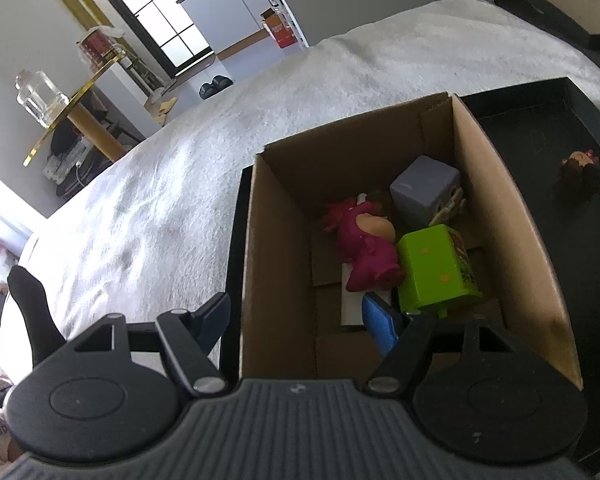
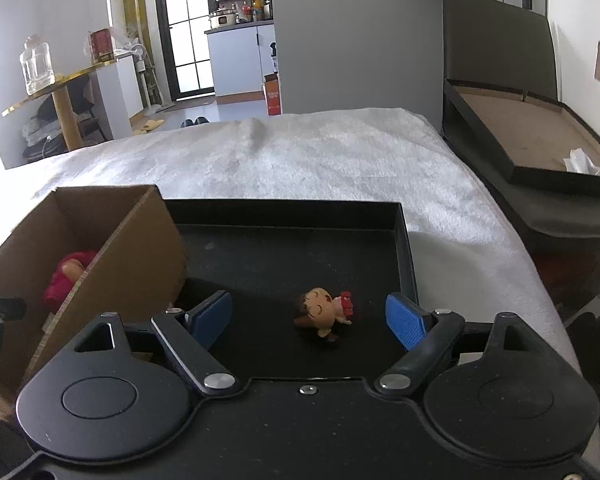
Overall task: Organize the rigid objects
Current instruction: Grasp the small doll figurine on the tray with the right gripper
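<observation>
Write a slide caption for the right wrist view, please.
Open right gripper approaches small figurine lying in black tray.

Daylight from window (image 2: 188, 20) w/ glare, dim foreground, fisheye-warped edges.

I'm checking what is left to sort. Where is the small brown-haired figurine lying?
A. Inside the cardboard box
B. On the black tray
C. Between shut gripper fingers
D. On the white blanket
B: the figurine lies on the black tray, outside the cardboard box, between the right gripper's open fingers, untouched.

Cardboard box wall (image 2: 140, 248) — leftward barrier
</observation>
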`<control>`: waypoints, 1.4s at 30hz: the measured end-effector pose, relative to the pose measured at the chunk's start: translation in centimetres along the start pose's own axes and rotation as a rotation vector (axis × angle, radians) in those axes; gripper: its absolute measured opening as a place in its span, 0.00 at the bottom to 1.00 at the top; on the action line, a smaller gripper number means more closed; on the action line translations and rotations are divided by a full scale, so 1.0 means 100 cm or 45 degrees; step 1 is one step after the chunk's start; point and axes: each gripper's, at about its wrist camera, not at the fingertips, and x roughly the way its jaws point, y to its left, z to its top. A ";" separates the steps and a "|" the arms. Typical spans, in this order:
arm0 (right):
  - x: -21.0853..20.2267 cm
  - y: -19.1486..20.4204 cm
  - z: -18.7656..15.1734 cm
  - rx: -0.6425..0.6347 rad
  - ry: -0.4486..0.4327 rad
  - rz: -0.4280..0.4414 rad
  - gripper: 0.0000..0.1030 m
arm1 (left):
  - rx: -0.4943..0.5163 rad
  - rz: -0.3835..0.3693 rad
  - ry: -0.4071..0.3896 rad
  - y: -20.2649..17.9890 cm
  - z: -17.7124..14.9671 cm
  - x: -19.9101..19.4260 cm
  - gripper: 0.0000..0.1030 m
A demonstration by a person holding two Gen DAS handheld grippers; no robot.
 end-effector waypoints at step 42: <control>0.040 -0.001 -0.010 -0.035 0.118 -0.058 0.75 | -0.010 0.048 0.030 0.005 0.005 0.011 0.71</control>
